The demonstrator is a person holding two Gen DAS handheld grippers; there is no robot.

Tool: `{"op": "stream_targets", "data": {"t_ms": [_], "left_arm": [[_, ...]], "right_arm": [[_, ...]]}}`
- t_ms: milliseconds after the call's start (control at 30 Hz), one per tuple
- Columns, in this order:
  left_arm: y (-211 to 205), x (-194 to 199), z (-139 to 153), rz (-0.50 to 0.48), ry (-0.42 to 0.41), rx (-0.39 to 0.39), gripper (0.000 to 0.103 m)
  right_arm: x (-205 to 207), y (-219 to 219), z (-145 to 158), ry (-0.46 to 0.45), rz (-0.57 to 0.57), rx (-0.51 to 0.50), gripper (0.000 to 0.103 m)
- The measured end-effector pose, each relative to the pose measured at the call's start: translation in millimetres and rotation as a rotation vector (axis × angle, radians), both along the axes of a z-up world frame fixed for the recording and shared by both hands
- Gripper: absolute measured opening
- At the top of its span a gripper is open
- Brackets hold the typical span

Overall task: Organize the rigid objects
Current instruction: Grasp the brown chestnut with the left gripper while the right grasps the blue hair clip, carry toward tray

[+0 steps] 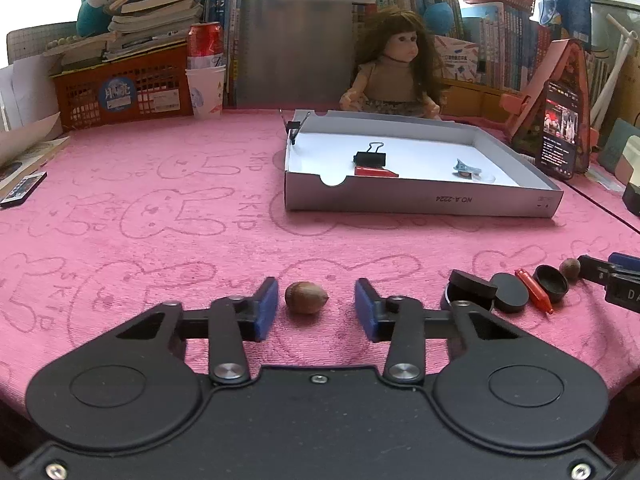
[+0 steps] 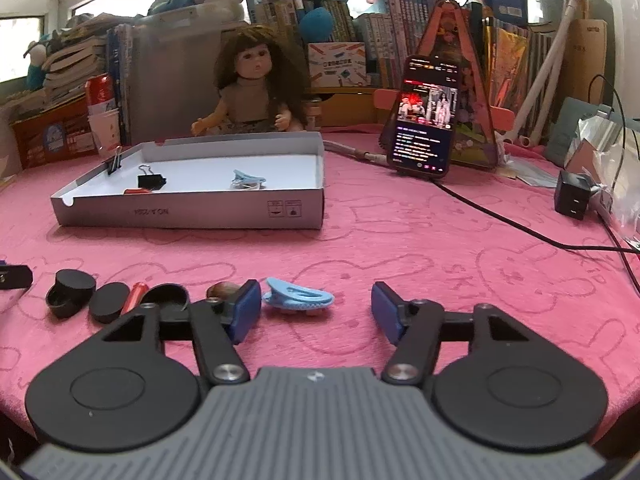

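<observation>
Left tongs: spread apart, low over the pink cloth, 1 brown nut lying between the 2 blue pads, touching neither. Judged set up this way so that closing takes the nut across its short width.

Right tongs: spread apart, empty. 1 blue hair clip lies on the cloth between the pads, just beside the left pad and well clear of the right. A likely squeeze would need the tongs shifted to centre the clip, or it may skid sideways.

Loose row, between the 2 tongs: 1 open black pot, 1 black lid, 1 red pen-like piece, 1 black cup, 1 second nut partly hidden behind the right tongs' left pad. All rest on the cloth, unsorted.

Grey box: shallow, open-topped, farther back on the cloth. Holds 1 black binder clip, 1 red piece, 1 blue hair clip; 1 more binder clip grips its far-left wall. Judged to be the collecting place, so the task appears partly done.

Behind the box: 1 doll, 1 lit phone propped on a stand.
</observation>
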State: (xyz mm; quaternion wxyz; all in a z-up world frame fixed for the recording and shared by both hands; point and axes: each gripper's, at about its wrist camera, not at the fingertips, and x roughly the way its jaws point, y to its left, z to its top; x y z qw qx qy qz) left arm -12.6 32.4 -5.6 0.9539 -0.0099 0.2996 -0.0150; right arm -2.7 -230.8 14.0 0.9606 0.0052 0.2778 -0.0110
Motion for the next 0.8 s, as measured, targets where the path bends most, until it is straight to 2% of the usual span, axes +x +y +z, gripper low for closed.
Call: {"op": "stream_targets", "data": {"t_ms": [67,167,567,800], "left_arm": [[-1,0,0,0.005,-0.001,0.007,0.024],[-3,0,1,0.001,0.001,0.004,0.021],[-10,6,12,-0.018,-0.017,0.004,0.021],[-14,21,25,-0.027,-0.015,-0.024,0.021]], "right_arm": [[0,2,0,-0.001,0.01,-0.002,0.058],[-1,5,0,-0.001,0.018,-0.012,0.044],[3,15,9,-0.002,0.061,-0.009,0.043],[16,19,21,-0.018,0.094,0.025,0.043]]}}
